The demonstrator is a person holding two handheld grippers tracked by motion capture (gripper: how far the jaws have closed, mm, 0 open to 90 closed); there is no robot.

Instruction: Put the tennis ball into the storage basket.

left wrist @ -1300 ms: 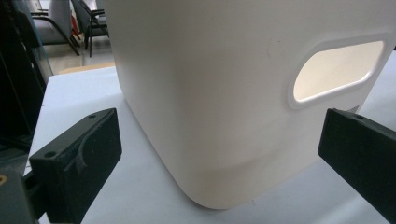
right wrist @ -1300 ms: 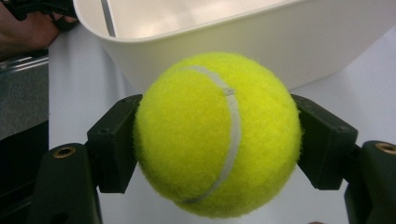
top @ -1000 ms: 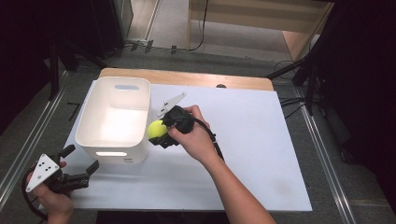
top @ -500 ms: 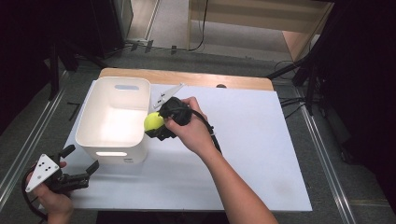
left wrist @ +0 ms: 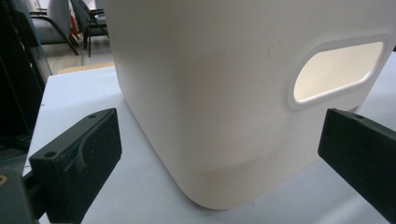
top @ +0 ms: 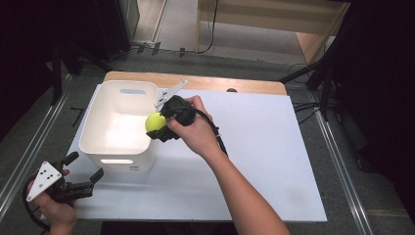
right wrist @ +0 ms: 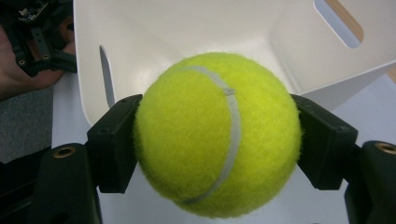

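The right gripper (top: 159,128) clamps its fingers on the tennis ball (top: 154,122) over the white bin's (top: 93,128) rim, centre-left. At lower left, the left gripper (top: 85,171) rests with fingers spread apart, empty.

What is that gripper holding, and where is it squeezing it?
The right gripper holds a yellow tennis ball, with its jaws pressing on the ball's two opposite sides. The left gripper holds nothing.

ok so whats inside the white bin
Nothing that can be seen: the white bin shows a bare floor and walls. The tennis ball, shut in the right claw, hangs at its right rim and covers a bit of the inside there.
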